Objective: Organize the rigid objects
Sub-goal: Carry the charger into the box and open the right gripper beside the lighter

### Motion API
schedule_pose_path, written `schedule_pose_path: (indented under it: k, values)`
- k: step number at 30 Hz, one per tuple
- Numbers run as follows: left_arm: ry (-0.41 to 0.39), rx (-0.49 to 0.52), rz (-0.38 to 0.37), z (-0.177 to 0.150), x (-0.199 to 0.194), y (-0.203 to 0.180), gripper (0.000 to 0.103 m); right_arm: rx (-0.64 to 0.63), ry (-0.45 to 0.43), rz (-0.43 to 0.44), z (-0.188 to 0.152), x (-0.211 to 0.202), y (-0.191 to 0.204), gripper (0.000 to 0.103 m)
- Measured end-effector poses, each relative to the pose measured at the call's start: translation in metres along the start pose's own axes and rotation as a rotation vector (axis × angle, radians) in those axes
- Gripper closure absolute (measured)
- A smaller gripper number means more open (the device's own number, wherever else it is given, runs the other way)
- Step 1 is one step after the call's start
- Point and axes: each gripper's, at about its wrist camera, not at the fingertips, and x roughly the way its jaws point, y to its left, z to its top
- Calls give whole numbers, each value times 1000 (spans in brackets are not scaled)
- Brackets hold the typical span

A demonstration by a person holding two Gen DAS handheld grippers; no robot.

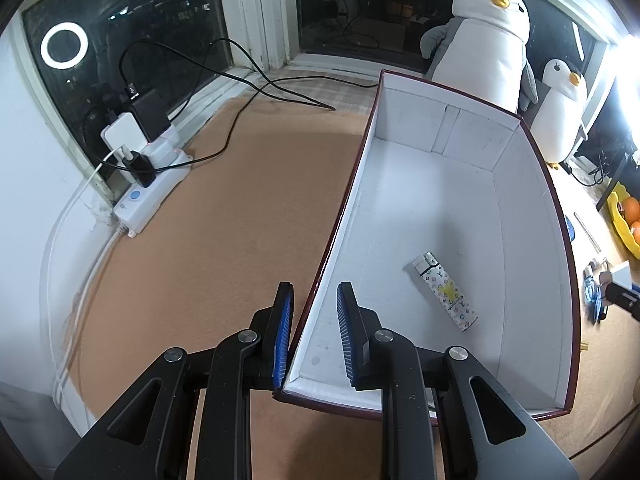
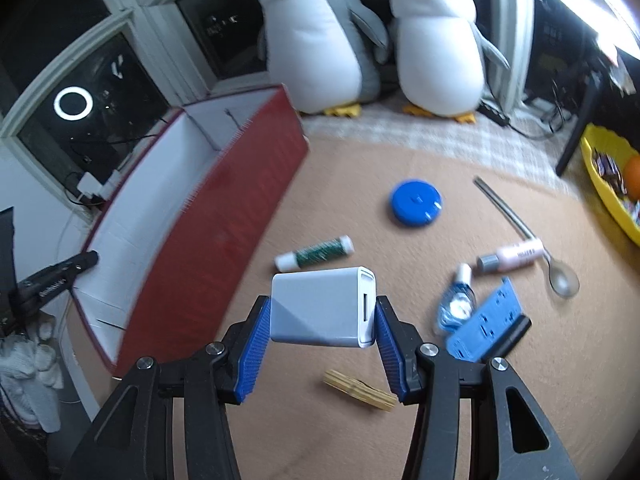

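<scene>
where tan mat (image 2: 400,440) ends, dark windows (image 1: 132,32).

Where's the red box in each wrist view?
Left wrist: the red box fills centre-right, white inside facing up; the left gripper straddles its near-left wall.
Right wrist: the box sits on the left, red outer wall facing the camera.
Shared landmark: the big penguin plush behind the box's far end.
</scene>
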Motion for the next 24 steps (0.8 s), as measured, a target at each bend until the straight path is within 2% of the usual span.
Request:
schedule_pose_path:
  k: [6,11,24]
  values:
    - [-5,-13,-27,-1,0,4,84,-70,-36,51,23,-8,39,56]
    - [19,-63,-89,0,5,16,87,-137,-42,80,34,-7,73,56]
    - [25,-74,-113,-6,11,21,92,-287,22,110,39,27,143,56]
